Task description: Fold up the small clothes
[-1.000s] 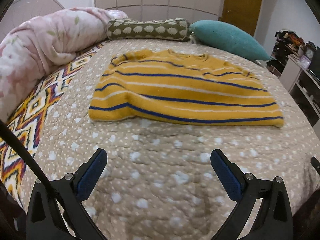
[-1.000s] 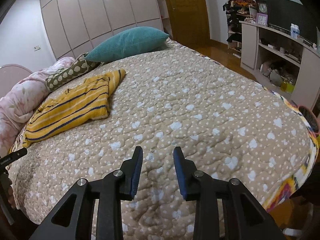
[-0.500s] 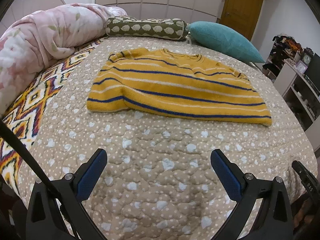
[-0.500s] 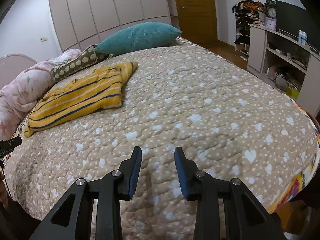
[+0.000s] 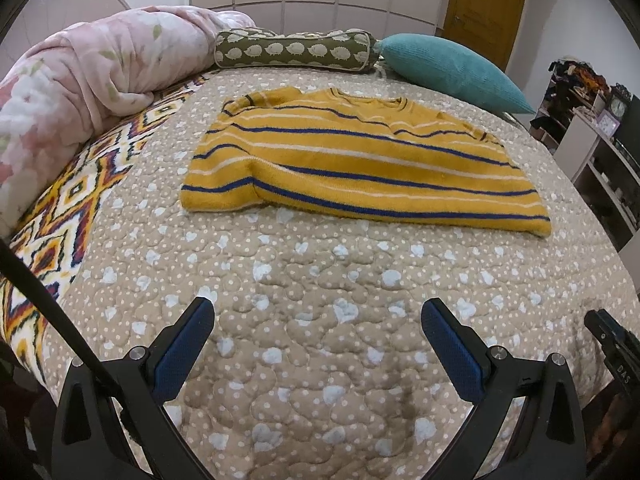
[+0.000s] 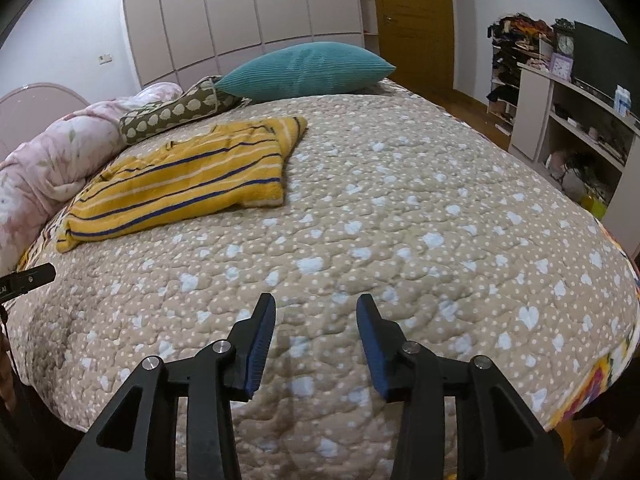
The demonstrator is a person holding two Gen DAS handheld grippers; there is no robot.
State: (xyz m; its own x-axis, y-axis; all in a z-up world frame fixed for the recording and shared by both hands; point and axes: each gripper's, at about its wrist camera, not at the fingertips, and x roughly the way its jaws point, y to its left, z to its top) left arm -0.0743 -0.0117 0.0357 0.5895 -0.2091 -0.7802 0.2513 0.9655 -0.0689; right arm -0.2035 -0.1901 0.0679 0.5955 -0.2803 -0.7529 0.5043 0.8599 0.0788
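fuzzy knit sweater (image 5: 360,164), quilted cloth bedspread (image 5: 320,280)

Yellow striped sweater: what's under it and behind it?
The yellow striped sweater lies on the beige quilt; whatever sits beneath it is covered. Behind it are the green sheep-print bolster and the teal pillow, apart from it.

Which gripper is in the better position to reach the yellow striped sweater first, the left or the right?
Probably the left. The left gripper is open and faces the sweater straight ahead. The right gripper, whose empty jaws have just been opening, faces bare quilt, with the sweater far off to its left.
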